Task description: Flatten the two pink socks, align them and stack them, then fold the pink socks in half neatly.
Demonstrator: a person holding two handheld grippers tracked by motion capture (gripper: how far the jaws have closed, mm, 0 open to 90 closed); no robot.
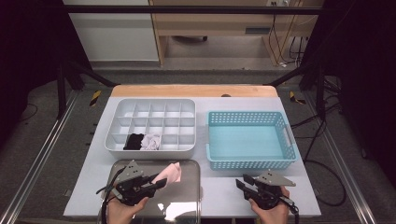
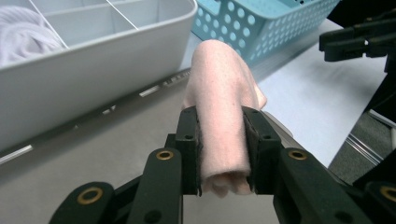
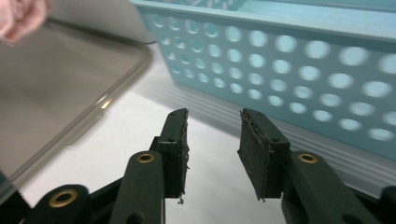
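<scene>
Lab: framed rig [image 1: 196, 9], trailing cables [image 1: 285, 42]

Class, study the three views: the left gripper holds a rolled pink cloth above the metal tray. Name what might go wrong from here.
1. The left gripper pinches only the near end of the rolled pink cloth; the free end could unroll or sag on the way.
2. The white divided box has small cells, and two in the near row already hold cloths; the roll might catch on a divider.
3. The right gripper is open and holds nothing, beside the blue basket, so it may not steady the roll.

Soft matt pink cloth [image 2: 219, 107], glossy metal tray [image 1: 187, 196]
</scene>
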